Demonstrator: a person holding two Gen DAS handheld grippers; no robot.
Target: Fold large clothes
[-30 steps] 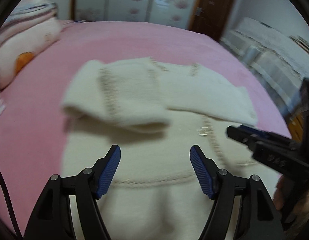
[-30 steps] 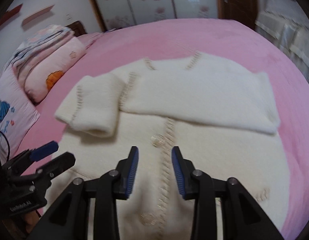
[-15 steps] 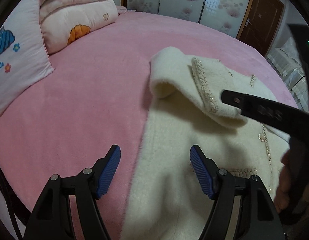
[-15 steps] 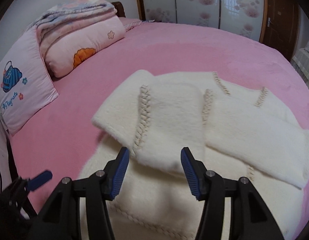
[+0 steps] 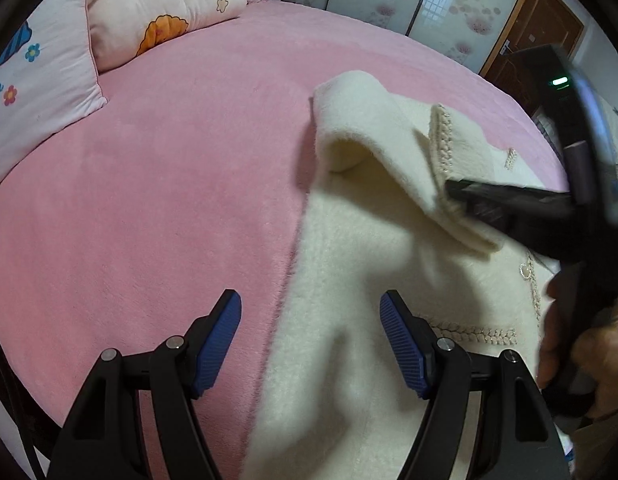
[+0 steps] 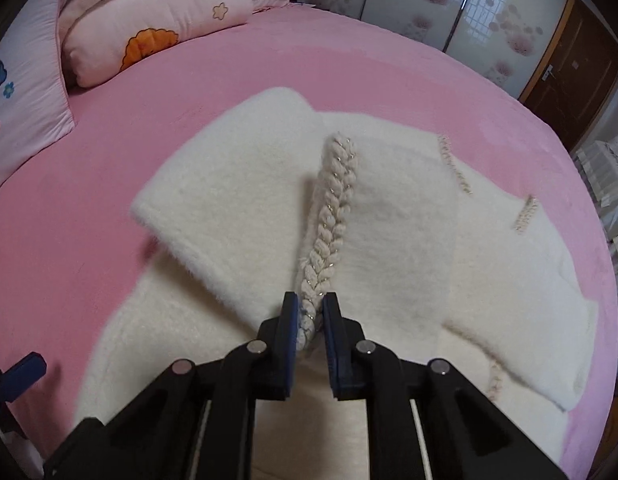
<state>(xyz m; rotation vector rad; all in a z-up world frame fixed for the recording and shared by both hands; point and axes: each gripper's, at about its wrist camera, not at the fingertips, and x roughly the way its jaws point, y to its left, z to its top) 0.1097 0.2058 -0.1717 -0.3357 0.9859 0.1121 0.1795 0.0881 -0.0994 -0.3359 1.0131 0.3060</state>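
Observation:
A cream fuzzy cardigan (image 6: 409, 220) lies flat on the pink bed (image 6: 269, 80), both sleeves folded across its chest. My right gripper (image 6: 310, 304) is shut on the braided trim (image 6: 333, 216) at the left sleeve's cuff, with the trim pinched between the blue pads. The left wrist view shows the same right gripper (image 5: 455, 190) biting that cuff, which is lifted slightly off the body. My left gripper (image 5: 309, 304) hangs open over the cardigan's (image 5: 349, 280) left side edge, one finger above the bedspread and one above the fabric, holding nothing.
Pink pillows and folded quilts (image 6: 149, 20) are stacked at the bed's far left. Flowered wardrobe doors (image 6: 429, 0) and a brown door (image 6: 569, 72) stand behind the bed. A hand (image 5: 581, 344) grips the right tool. Open bedspread (image 5: 149, 200) lies left of the cardigan.
The right gripper moved left to the folded left sleeve and shut on its braided cuff. The left gripper moved to the cardigan's left edge and stayed open.

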